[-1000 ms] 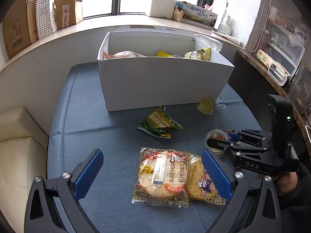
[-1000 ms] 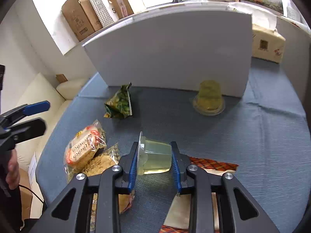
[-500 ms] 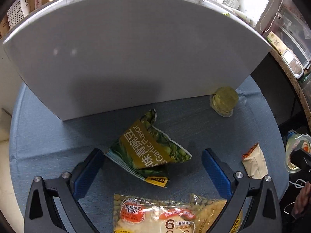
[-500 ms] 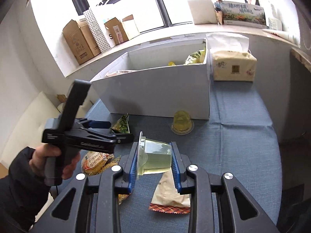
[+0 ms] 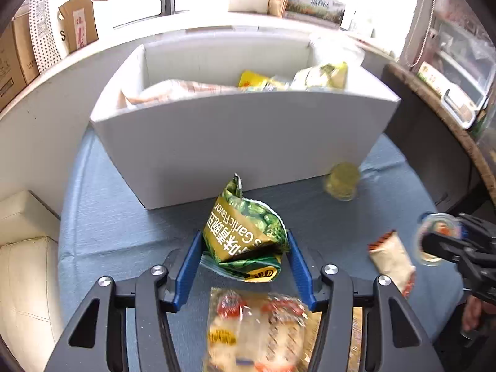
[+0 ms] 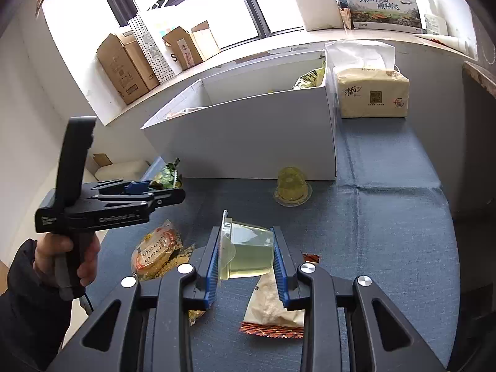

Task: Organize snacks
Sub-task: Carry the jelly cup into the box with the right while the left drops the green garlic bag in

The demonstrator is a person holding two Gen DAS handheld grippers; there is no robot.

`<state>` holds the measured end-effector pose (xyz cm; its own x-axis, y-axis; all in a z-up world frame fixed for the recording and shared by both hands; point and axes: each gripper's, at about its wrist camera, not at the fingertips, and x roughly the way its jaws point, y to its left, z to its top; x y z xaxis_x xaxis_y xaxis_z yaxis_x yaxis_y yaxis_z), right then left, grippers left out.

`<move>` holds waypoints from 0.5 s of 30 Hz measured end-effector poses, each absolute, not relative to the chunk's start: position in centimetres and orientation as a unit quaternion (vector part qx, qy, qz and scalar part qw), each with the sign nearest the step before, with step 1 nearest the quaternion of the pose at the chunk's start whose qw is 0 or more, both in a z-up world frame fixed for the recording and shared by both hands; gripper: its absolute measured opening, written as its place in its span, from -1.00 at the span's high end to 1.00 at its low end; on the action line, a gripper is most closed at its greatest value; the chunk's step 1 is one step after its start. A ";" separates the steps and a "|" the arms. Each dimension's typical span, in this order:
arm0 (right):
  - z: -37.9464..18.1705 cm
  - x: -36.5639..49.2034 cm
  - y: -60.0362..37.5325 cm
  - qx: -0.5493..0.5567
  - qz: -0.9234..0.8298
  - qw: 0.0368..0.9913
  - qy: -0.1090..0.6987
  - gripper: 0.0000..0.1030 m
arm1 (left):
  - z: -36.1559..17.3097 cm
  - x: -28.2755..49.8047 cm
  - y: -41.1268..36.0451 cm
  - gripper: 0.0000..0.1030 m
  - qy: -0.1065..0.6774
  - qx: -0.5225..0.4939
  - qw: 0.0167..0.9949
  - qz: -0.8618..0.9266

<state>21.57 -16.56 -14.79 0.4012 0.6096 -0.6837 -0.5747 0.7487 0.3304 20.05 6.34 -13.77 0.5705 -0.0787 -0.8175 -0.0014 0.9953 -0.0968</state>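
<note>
- The left tongs [image 5: 241, 248] have just been closing, and the green garlic-flavour pea packet [image 5: 245, 235] is pinched between the blue pads, its torn top pointing toward 12 o'clock.
- In the right wrist view the left tongs [image 6: 167, 190] are seen from the side at 9 o'clock, held by a hand [image 6: 66, 257] in a dark sleeve, with the green packet at their tip.
- The right tongs [image 6: 246, 257] are clamped on a clear jelly cup [image 6: 248, 252], which is held tilted on its side, its lid rim toward 9 o'clock.
- The white box [image 5: 248, 136] stands on the blue desk [image 5: 117, 232] at 12 o'clock of both tongs; several snack bags [image 5: 319, 76] already lie inside it.
- A yellow jelly cup [image 6: 291, 186] rests upside down on the desk just in front of the box's near wall, at 12 o'clock of the right tongs.
- A wrapped round cake [image 5: 257, 331] lies on the desk at 6 o'clock of the green packet, blurred in the left wrist view.
- A beige sachet with an orange-patterned edge [image 6: 272, 307] lies on the desk beneath the right tongs.
- A tissue pack [image 6: 372, 96] sits on the desk at 3 o'clock of the box, close beside it.
- Cardboard boxes [image 6: 127, 65] stand on the window sill at 10 o'clock.
</note>
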 end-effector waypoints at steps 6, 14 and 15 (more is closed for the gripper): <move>-12.8 21.7 -15.9 0.019 0.371 0.839 0.396 0.36 | -6.6 16.6 6.8 -0.15 0.411 -0.059 0.909 -0.029; -6.4 24.6 -13.5 0.007 0.401 0.851 0.338 0.36 | 1.1 19.5 7.3 -0.16 0.350 -0.045 0.935 -0.022; -5.5 25.4 -13.1 0.006 0.399 0.854 0.333 0.36 | 1.5 20.7 7.5 -0.16 0.347 -0.043 0.937 -0.020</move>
